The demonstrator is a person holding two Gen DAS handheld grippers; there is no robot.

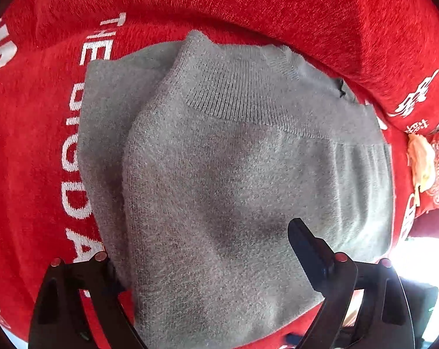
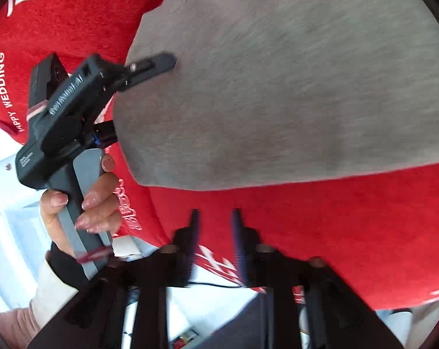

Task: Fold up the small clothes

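Grey knit sweater [image 1: 228, 157] lying folded on a red blanket [image 1: 30, 151] with white lettering, ribbed collar toward the far side, one folded layer showing along the left edge. Left tongs [image 1: 207, 250] spread wide over the near part of the sweater: right finger [image 1: 306, 247] resting on top of the knit, left finger hidden at the sweater's left edge, so no telling whether cloth is caught there. From the right wrist view, left tongs [image 2: 149, 69] reaching onto the sweater's [image 2: 277, 81] edge, handle gripped by the left hand [image 2: 85, 203]. Right tongs [image 2: 215, 218] slightly parted, nothing between the fingers, above bare red blanket [image 2: 335, 232] just beside the sweater's near hem, apart from it. Picture blurred here.
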